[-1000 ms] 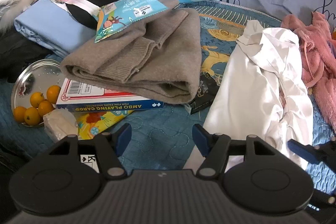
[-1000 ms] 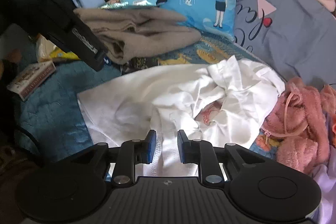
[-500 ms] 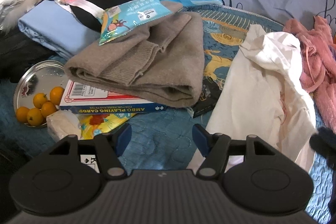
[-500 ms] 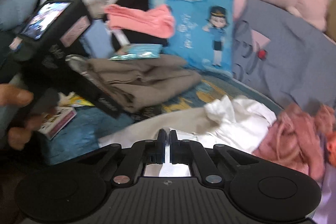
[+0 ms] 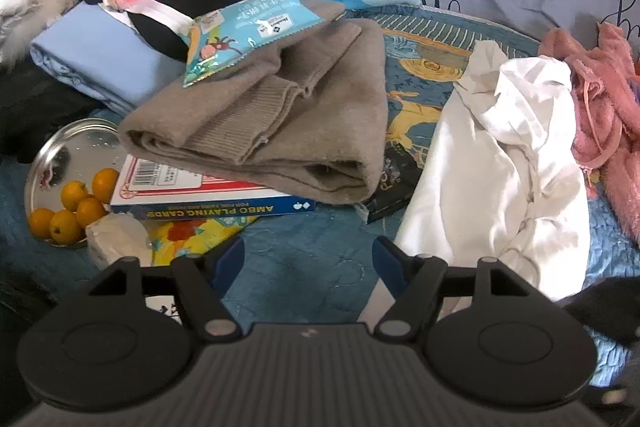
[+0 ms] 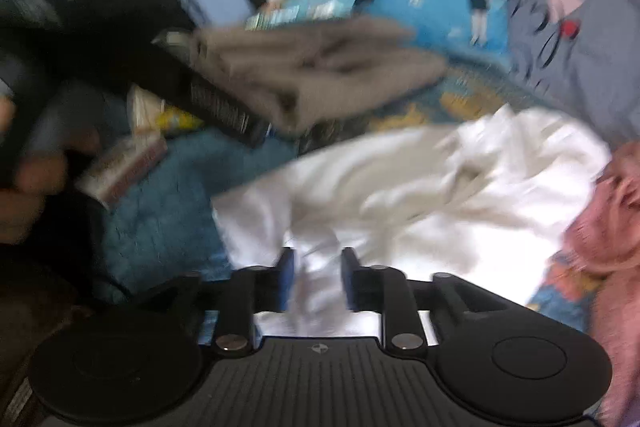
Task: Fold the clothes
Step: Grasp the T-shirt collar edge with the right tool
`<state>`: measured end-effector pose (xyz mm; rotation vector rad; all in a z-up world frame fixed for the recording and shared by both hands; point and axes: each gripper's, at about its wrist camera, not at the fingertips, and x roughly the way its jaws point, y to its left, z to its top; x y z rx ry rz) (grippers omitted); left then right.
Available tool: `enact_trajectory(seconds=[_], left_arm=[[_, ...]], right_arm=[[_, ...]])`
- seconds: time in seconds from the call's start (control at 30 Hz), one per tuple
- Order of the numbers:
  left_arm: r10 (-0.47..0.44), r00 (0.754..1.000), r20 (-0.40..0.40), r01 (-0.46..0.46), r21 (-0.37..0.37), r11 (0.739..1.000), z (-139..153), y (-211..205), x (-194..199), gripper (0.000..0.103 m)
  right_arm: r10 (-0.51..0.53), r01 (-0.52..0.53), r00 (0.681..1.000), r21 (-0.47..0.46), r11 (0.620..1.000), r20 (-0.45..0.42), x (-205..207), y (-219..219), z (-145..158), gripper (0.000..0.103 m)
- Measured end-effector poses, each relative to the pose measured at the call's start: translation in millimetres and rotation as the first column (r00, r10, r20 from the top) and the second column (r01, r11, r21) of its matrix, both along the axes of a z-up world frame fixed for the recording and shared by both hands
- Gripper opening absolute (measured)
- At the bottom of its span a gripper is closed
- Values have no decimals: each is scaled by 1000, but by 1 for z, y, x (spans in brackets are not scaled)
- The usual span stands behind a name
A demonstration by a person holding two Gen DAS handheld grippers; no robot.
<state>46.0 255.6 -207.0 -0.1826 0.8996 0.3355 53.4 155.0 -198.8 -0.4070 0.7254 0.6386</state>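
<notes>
Left gripper (image 5: 308, 259) hovers with jaws spread wide above bare blue quilt (image 5: 304, 247), holding nothing; right gripper (image 6: 316, 275) stands parted over the near edge of the white garment (image 6: 420, 195), though blur hides any contact; that crumpled garment lies right of the folded taupe sweater (image 5: 280, 119).

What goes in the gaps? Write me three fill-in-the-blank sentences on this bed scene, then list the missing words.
1. The folded brown sweater rests on a box of playing ____.
2. The small oranges sit on a round ____ plate.
3. A teal snack packet lies on top of the brown ____.
4. The left gripper hovers open over the blue quilt, beside the crumpled ____ shirt.

Missing words: cards; metal; sweater; white
</notes>
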Motion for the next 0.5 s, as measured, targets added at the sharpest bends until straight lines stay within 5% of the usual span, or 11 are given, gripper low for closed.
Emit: enact_trajectory(seconds=[0.13,0.27,0.5], left_arm=[[-57,998,8,57,1,998,-1,-12,11,80],[-157,988,4,157,0,988,-7,-36,30,81],[-326,945,-3,326,-1,945,-18,-80,64,81]], right_arm=[[-84,91,987,-44,995,135,21,-41,31,35],[-146,211,942,-195,958,301,81,-63,39,39],[78,109,939,-505,856,335,184,-60,1,39]])
